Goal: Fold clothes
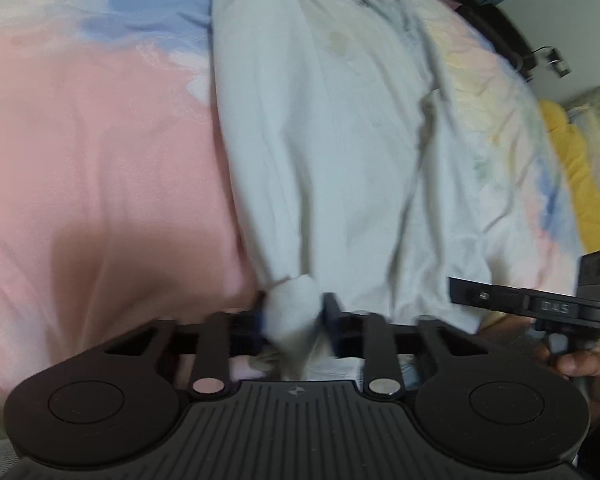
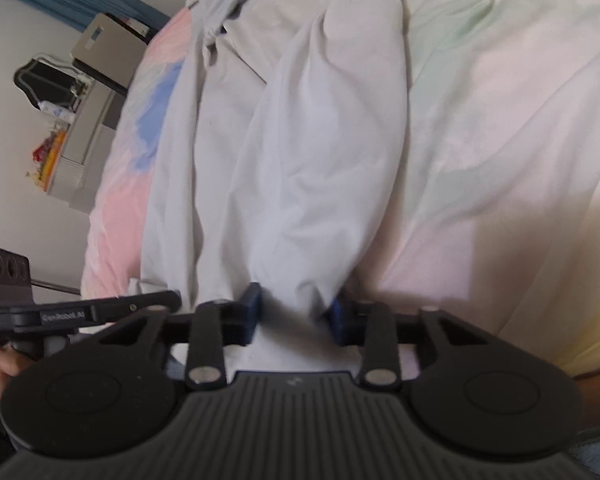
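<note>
Quick status on the folding job: I've got both grippers clamped on the near hem of the pale grey trousers (image 1: 340,152). My left gripper (image 1: 294,320) has a bunched wad of one leg's cuff pinched between its blue pads, bottom centre of the left wrist view. My right gripper (image 2: 296,312) is doing the same with the other leg's cuff, bottom centre of the right wrist view, cloth squeezed tight between the pads.

The trousers lie lengthwise on the pastel bedspread (image 1: 92,140), running from my grippers up toward the top of both frames, where the waistband end looks rumpled. Legs sit side by side, touching, and in the right wrist view one looks partly draped over the other.

Progress-wise I'd call this early. No proper fold visible yet, and the fabric's still wrinkly. What's left, I reckon: lift both cuffs, carry them up toward the waistband to halve the length, then smooth and probably fold once more. Everything's a bit blurry, so details are fuzzy.
</note>
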A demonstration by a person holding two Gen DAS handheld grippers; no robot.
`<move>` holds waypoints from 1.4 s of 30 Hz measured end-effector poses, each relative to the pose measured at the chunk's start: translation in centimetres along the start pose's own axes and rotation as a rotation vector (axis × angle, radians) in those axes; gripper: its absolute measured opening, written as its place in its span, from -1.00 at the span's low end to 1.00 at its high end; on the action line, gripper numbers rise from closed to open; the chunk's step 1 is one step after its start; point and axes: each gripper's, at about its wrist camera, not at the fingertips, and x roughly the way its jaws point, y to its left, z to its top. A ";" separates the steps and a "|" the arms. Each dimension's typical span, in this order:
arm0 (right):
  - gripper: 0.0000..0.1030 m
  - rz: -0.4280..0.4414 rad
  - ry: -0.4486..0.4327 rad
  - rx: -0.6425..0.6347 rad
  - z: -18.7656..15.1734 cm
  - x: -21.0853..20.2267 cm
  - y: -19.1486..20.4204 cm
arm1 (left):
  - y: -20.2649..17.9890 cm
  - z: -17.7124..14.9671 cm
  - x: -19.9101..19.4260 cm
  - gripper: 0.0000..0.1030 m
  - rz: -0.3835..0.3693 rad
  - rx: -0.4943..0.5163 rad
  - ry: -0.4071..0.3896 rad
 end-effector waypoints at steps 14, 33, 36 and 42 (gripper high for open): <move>-0.76 0.206 -0.231 0.026 0.3 -9.5 2.1 | 1.5 -2.2 -10.7 -0.76 -0.327 -0.126 -0.277; -0.79 0.333 -0.262 0.151 -2.6 -14.2 0.2 | 0.4 -5.0 -13.5 -0.78 -0.475 -0.202 -0.374; -0.79 0.364 -0.319 0.210 1.9 -12.8 0.5 | 0.3 0.0 -11.9 -0.78 -0.432 -0.232 -0.424; -0.78 0.356 -0.360 0.282 12.1 -7.9 -0.4 | 0.9 11.2 -7.1 -0.78 -0.408 -0.269 -0.421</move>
